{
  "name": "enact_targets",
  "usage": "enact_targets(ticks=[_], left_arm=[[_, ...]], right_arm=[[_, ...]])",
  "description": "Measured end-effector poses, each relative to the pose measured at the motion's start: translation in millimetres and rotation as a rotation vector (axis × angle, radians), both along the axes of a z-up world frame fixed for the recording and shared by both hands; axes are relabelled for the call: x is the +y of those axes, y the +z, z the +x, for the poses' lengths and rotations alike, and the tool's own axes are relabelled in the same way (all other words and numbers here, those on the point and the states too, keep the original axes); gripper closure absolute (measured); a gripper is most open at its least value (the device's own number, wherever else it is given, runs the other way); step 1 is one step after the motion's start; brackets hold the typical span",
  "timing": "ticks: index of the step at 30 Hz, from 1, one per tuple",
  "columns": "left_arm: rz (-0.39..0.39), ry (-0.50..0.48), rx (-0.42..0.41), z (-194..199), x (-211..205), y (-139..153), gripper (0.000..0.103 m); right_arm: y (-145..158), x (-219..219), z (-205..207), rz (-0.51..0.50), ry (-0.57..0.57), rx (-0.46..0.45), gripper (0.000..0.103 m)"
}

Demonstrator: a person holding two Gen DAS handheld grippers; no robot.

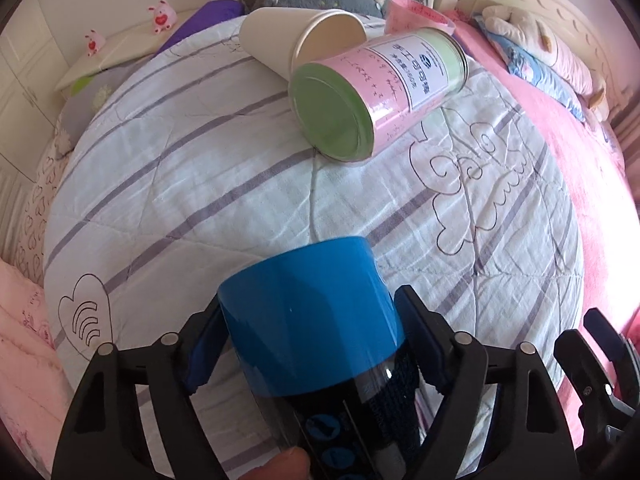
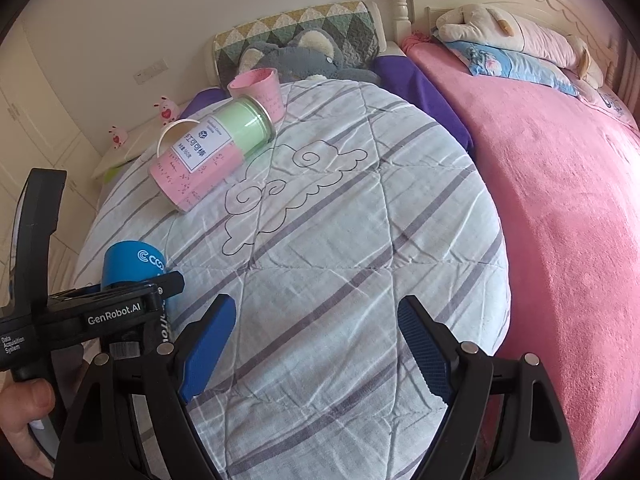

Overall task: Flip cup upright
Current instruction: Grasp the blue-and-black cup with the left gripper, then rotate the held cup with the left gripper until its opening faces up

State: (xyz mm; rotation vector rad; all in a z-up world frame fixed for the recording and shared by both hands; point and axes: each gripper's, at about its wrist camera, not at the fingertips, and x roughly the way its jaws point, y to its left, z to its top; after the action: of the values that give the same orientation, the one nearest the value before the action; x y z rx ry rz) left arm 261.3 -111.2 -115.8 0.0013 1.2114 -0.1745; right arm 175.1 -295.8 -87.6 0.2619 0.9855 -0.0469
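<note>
- Blue-banded cup (image 1: 308, 320) sits gripped between the left tongs (image 1: 308, 344), long axis running straight ahead, clear end nearest the lens.
- Right tongs (image 2: 316, 344) hang parted and empty, the cup well off to their left.
- Only the right wrist view shows its logo side, low over the quilt (image 2: 320, 240).

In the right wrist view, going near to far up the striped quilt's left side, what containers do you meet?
Blue cup in the left gripper → pink-and-green canister lying on its side → pink cup.
</note>
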Motion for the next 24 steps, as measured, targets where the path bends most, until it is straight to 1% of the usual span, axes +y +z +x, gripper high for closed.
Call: enact_targets(ticks=[3,10,12,17,20,24], left_arm=[[-0.023,-0.007,-0.002,2,5,2,0.024],[-0.033,-0.048,-0.015,1,7,8,0.025],[-0.025,-0.068,-0.042,-2,7,15,0.026],[0.006,-0.114,-0.141,-11,3,36,0.027],[0.022,-0.120,-0.195,-14,5,46,0.028],[0.024,-0.117,-0.230,-14,12,53,0.029]], right_arm=[[0,-3,-1,0.000,-0.010,0.003,0.019],[-2,-5,-4,0.008,-0.020,0.008,0.019],[-2,-5,-5,0.007,-0.019,0.006,0.019],[0,-6,-6,0.008,-0.023,0.000,0.019],[2,-6,-8,0.007,-0.023,-0.005,0.019],[4,-4,-9,0.008,-0.021,-0.008,0.019]])
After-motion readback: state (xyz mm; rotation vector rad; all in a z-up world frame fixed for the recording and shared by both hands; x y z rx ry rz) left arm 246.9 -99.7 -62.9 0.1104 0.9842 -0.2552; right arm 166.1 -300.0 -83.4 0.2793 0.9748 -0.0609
